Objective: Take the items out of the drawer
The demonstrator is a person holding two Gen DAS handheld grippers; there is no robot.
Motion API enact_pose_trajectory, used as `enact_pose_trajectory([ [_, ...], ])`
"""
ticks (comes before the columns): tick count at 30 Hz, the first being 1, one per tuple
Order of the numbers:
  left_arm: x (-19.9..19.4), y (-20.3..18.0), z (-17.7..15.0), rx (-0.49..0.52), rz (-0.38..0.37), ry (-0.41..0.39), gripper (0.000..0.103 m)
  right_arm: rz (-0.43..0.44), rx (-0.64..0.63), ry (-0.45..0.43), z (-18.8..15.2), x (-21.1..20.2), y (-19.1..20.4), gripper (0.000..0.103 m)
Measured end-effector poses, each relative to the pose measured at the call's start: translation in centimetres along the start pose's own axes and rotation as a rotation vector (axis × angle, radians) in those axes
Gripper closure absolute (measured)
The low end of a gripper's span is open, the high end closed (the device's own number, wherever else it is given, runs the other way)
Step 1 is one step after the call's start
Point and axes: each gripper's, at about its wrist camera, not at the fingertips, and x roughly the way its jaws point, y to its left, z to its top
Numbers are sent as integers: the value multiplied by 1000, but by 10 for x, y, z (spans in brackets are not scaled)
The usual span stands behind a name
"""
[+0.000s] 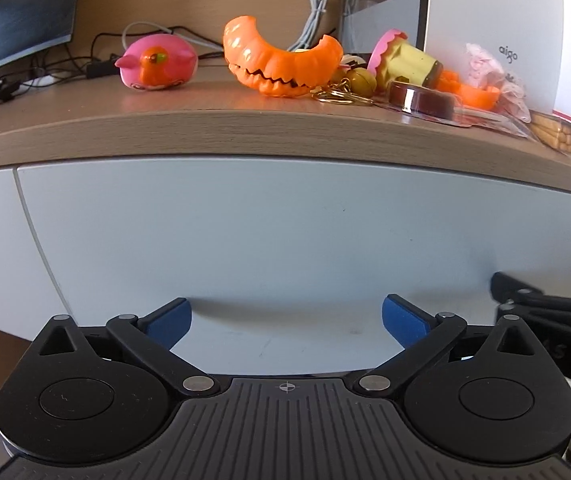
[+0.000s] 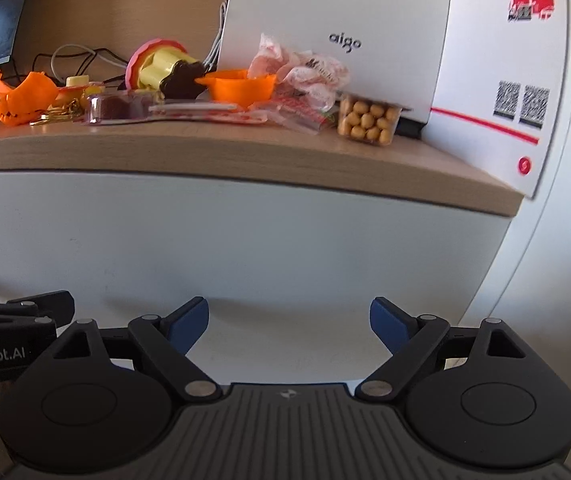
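The white drawer front (image 1: 285, 240) (image 2: 245, 248) sits shut under the wooden desktop (image 1: 245, 132) (image 2: 205, 152). My left gripper (image 1: 286, 322) faces its lower part, open and empty. My right gripper (image 2: 289, 322) is beside it, open and empty too, and shows at the right edge of the left wrist view. On the desktop lie a pink toy (image 1: 157, 62), an orange pumpkin jaw (image 1: 281, 60) (image 2: 21, 94), a yellow and pink cupcake toy (image 1: 403, 60) (image 2: 161, 62), an orange funnel-like cup (image 2: 241, 86), a clear pack of yellow balls (image 2: 367, 120) and wrapped snacks (image 2: 305, 74).
A white aigo box (image 1: 493, 20) (image 2: 337, 32) and a parcel with QR codes (image 2: 505, 80) stand at the desk's back right. A monitor (image 1: 17, 12), keyboard and cables occupy the left. A white wall or cabinet side (image 2: 565, 240) lies to the right.
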Motion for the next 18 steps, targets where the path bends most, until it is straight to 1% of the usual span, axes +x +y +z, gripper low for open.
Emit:
enact_pose_trajectory([
  [4, 0, -4, -2, 20, 24, 16, 0, 10, 23, 14, 4, 1, -8, 15],
  [7, 0, -4, 0, 34, 20, 31, 0, 13, 29, 11, 4, 0, -12, 15],
  [9, -11, -1, 1, 14, 36, 44, 0, 30, 40, 17, 1, -4, -14, 15],
  [13, -56, 4, 7, -32, 40, 80, 0, 75, 71, 56, -4, -36, -24, 15],
  [16, -98, 1, 21, -45, 30, 141, 0, 127, 40, 69, 12, -74, -31, 15],
  [18, -126, -2, 32, -47, 22, 179, 0, 150, 21, 104, 29, -98, -37, 15],
])
